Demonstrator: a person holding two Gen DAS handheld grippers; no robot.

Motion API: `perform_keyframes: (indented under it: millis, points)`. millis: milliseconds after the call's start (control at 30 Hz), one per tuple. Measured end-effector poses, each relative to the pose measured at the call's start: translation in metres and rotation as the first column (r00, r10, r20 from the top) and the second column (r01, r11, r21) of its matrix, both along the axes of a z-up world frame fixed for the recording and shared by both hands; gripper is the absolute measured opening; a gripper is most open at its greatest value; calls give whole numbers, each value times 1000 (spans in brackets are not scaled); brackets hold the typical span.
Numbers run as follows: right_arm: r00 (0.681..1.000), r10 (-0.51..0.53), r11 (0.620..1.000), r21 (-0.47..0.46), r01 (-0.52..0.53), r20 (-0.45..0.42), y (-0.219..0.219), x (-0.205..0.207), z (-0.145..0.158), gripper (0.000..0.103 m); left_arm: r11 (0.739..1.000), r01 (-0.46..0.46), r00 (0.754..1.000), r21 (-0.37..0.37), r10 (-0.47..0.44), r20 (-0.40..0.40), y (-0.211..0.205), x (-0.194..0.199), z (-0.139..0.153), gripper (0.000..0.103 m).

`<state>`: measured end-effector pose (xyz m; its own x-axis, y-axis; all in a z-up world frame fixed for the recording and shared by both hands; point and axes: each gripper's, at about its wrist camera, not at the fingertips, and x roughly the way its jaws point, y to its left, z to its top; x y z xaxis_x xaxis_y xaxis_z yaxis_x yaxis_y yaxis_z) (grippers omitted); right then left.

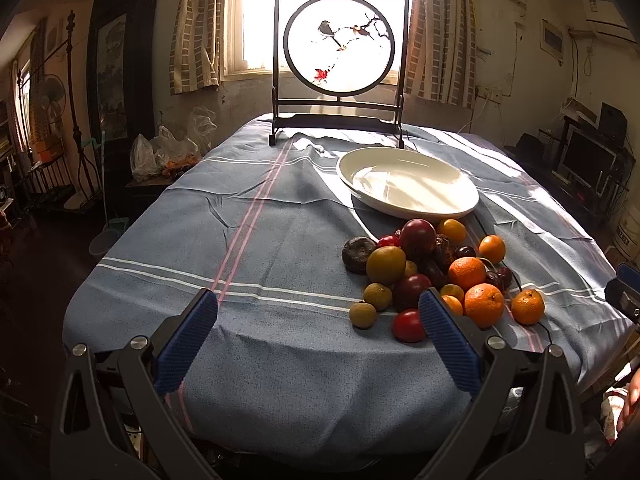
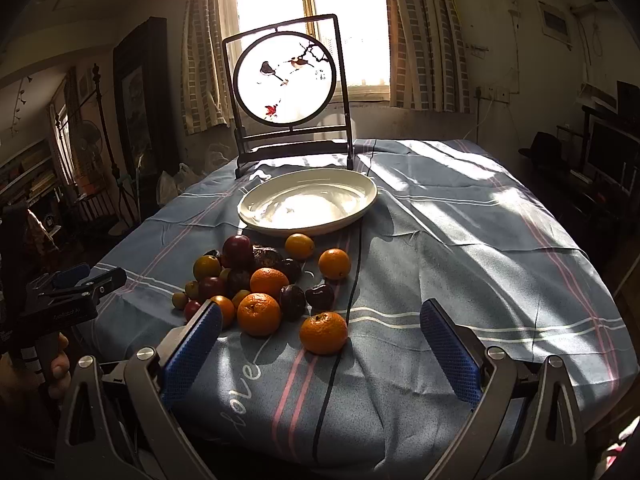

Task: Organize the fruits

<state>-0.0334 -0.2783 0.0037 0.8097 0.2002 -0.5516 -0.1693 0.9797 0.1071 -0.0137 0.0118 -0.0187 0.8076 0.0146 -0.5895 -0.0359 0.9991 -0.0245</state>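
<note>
A pile of fruit [image 1: 432, 276] lies on the blue striped tablecloth: oranges, dark plums, green-brown round fruits and small red ones. It also shows in the right wrist view [image 2: 260, 284]. One orange [image 2: 323, 333] lies apart, nearest my right gripper. A white empty plate [image 1: 408, 186] [image 2: 308, 202] stands just behind the pile. My left gripper [image 1: 318, 304] is open and empty, left of the pile near the table's front edge. My right gripper [image 2: 320, 316] is open and empty, with the lone orange between its fingers' line of sight.
A framed round bird screen [image 1: 340, 44] [image 2: 286, 80] stands at the table's far edge before a window. A thin dark cable [image 2: 352, 280] runs across the cloth. Plastic bags [image 1: 168, 152] sit on a side stand at left. Shelves and monitors [image 1: 588, 160] line the right.
</note>
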Motion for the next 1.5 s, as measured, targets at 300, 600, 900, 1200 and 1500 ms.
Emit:
perform_keyframes:
  millis: [300,600,900,1200,1500]
  points:
    - [1000,2,1000,2,-2,-3,0,1,-1,100,1000,2,1000,16,-3,21,-1,-2,4,99]
    - [1000,8,1000,3,-8,-6,1,1,-2,100,1000,11,1000,18,-11,20,-3,-3,4,99]
    - [1000,10,1000,3,-10,-9,2,1,-4,100,999,24,1000,21,-24,19,-6,-3,4,99]
    - [1000,14,1000,5,-14,-12,4,2,-4,100,999,25,1000,20,-25,17,-7,-3,4,99]
    - [1000,-1,1000,-7,1,-22,1,5,-8,100,996,68,997,58,-70,27,-6,-2,0,99]
